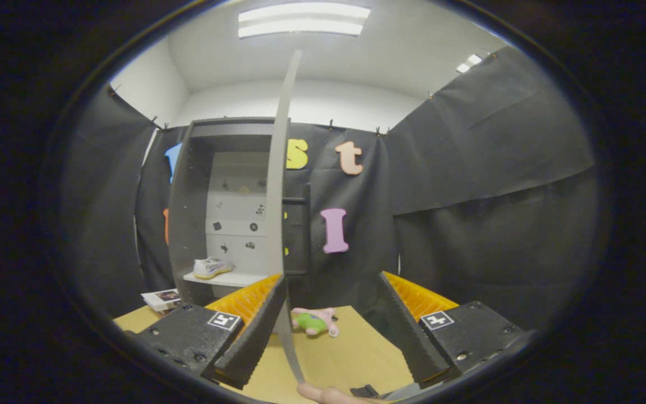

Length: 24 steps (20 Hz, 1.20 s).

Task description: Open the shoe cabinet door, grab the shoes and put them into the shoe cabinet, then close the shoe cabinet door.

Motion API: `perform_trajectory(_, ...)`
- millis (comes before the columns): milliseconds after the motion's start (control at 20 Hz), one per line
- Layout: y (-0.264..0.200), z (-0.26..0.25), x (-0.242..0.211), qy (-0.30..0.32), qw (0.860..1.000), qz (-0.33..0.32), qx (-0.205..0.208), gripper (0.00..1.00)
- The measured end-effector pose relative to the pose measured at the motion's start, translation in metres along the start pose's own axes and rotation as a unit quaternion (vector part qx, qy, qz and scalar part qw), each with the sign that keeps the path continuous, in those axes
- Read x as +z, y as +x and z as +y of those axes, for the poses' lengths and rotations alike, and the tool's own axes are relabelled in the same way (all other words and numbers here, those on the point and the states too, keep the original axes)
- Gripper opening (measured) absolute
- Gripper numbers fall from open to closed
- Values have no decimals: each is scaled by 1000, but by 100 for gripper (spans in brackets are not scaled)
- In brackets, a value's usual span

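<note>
The grey shoe cabinet (188, 196) stands against the back wall with its door (276, 185) swung out. I see the door edge-on, as a thin tall strip. A white shoe (212, 267) with a yellowish sole rests on the white shelf inside. My gripper (332, 280) is open, its fingers wide apart. The door's edge runs down between them, close against the inner side of the left finger (255, 331); the right finger (407, 325) is well clear of it.
A pink and green plush toy (314, 321) lies on the tan table (351, 353), just ahead between the fingers. A booklet (160, 299) lies at the cabinet's left foot. A person's fingertip (328, 394) shows near the door's lower end.
</note>
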<state>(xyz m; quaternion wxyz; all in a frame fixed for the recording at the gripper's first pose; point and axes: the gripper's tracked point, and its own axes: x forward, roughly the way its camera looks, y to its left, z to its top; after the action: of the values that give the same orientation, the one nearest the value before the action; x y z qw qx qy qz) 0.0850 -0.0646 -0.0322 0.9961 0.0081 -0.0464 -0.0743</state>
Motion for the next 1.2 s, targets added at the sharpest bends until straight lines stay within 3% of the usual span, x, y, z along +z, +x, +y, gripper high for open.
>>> perform_trajectory(300, -19, 43, -27, -15, 1000, -1, 24, 100)
perform_trajectory(650, -32, 116, -73, 7, 995, 15, 96, 100)
perform_trajectory(850, -11, 147, -123, 30, 994, 44, 92, 100)
perform_trajectory(1200, 35, 206, -257, -12, 980, 162, 112, 100)
